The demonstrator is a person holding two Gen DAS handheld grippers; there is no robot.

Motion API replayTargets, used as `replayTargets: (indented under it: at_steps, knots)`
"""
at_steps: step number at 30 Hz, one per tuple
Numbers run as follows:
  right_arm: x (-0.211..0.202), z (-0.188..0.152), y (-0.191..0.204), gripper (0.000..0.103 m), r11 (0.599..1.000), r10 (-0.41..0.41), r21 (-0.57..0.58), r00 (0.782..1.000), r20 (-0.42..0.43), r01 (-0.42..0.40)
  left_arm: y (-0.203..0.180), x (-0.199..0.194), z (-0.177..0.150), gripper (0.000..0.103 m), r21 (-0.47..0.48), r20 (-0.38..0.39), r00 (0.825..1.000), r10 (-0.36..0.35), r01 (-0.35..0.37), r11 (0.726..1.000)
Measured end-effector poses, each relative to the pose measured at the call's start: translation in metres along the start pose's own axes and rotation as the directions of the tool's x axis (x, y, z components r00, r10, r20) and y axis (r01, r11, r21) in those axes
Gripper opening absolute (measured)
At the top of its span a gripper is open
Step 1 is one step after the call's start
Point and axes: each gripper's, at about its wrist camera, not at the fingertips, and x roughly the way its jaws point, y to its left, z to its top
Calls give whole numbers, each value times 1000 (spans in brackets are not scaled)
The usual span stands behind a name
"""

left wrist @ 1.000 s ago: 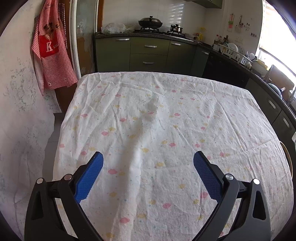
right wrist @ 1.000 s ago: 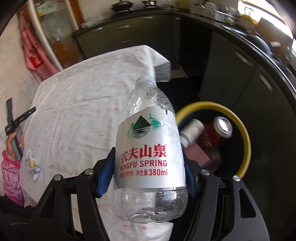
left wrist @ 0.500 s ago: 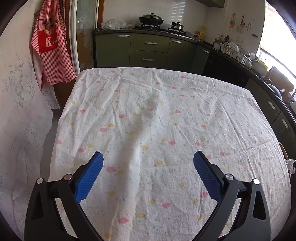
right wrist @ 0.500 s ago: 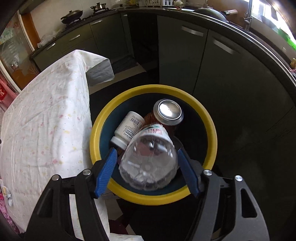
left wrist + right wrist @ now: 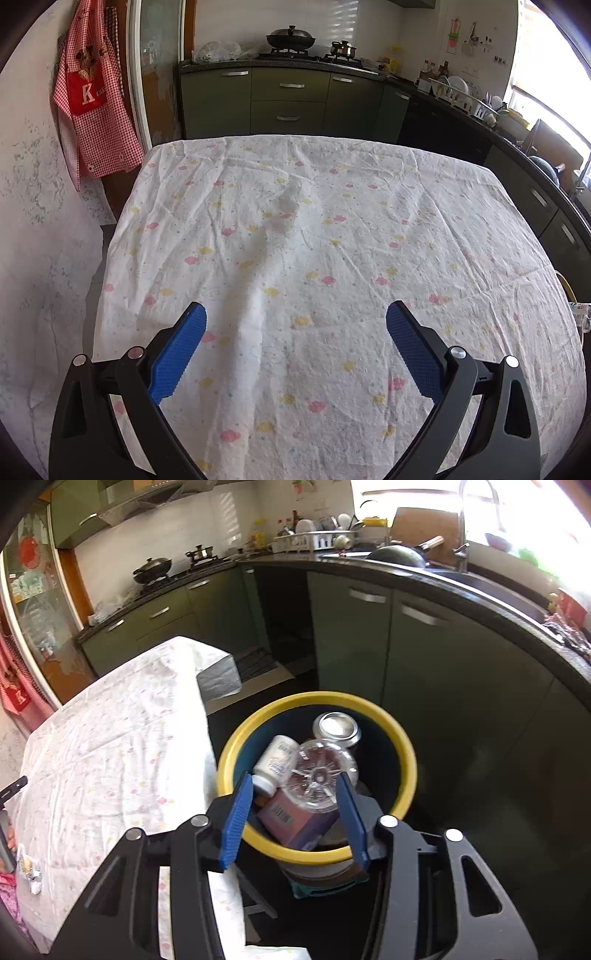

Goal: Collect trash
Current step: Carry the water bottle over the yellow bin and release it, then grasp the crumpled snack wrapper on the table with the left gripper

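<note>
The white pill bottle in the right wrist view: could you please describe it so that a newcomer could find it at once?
Find the yellow-rimmed bin on the floor beside the cloth-covered table. Inside, on its table side, the white pill bottle lies tilted with its cap toward the camera. It alone is opaque white; the water bottle beside it is clear and the can behind is metal-topped.

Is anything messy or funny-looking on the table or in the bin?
Two things stand out. A few crumpled wrappers sit on the tablecloth near its edge, not binned. In the yellow-rimmed bin, the clear bottle stands bottom-up among a white bottle, a can and a box.
</note>
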Motion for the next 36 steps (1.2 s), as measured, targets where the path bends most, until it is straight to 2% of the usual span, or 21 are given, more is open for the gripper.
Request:
replayTargets:
  at_steps: [3,5,9,13,16,18,25,30,33,36]
  knots:
    - [20,-1,4,35,998,57,-2,996,-68,-57,3,-1,0,97,-10,3,1000,-2,2,1000]
    - [31,-2,8,32,998,54,-9,994,-94,-55,4,-1,0,97,-15,3,1000,-3,3,1000]
    - [42,0,2,27,1000,11,4,993,-115,-11,-1,-2,-1,97,4,4,1000,-7,7,1000]
    - [44,3,-12,29,995,-76,55,986,-148,85,-7,-3,-1,97,27,6,1000,-6,6,1000]
    - [47,-3,-22,29,989,-115,75,976,-183,131,-10,-3,-2,97,40,5,1000,-5,4,999]
    - [42,-7,-22,29,987,-132,70,976,-174,146,-14,-3,-2,97,53,3,1000,-2,1,999]
    - [7,-14,-2,39,997,-25,66,996,-88,30,-43,-16,-5,97,143,-25,999,-30,33,989]
    - [-6,-20,14,45,998,44,40,998,-54,-42,-77,-57,-10,98,253,-19,999,-33,36,967]
    - [-8,-22,21,47,998,67,25,997,-48,-66,-93,-85,-20,98,286,-46,995,-84,94,954]
    - [-6,-22,23,48,996,88,22,995,-50,-87,-108,-108,-36,98,313,-89,983,-160,181,932]
